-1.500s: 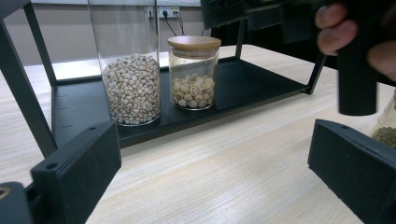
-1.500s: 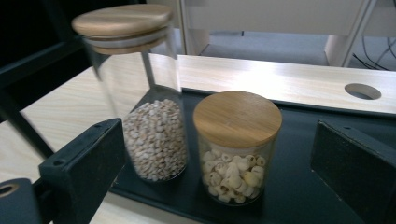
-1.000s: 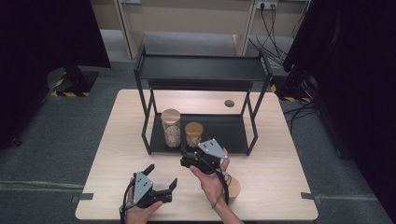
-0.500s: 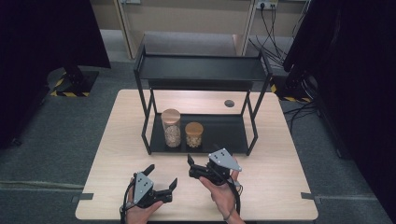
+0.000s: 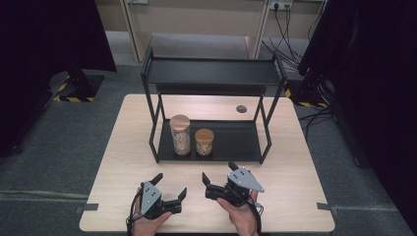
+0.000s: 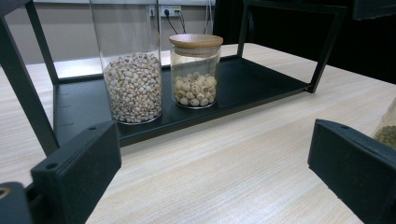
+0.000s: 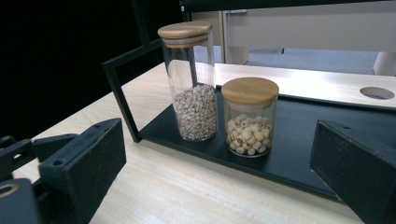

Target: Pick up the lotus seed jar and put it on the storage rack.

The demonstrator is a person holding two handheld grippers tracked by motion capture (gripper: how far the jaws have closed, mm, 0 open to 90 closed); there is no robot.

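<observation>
A tall glass jar (image 5: 180, 135) (image 6: 133, 84) (image 7: 194, 93) of small pale grains and a short jar (image 5: 204, 142) (image 6: 195, 74) (image 7: 248, 116) of larger white seeds stand side by side. Both have wooden lids and sit on the lower tray of a black shelf rack (image 5: 236, 142) (image 6: 261, 79) (image 7: 308, 121). My right gripper (image 5: 218, 170) (image 7: 219, 182) is open and empty, just in front of the rack, pointing at the jars. My left gripper (image 5: 171, 183) (image 6: 215, 186) rests open near the table's front edge, nothing between its jaws.
The rack's upper shelf (image 5: 211, 71) is bare. A round hole (image 5: 241, 108) (image 7: 377, 93) is in the tabletop behind the rack. A sliver of a glass jar with green contents (image 6: 387, 130) shows past the left gripper's right jaw. Dark curtains stand on both sides.
My right gripper has drawn back from the rack toward the table's front edge, still open and empty. The short jar stays on the tray. The left gripper has not moved.
</observation>
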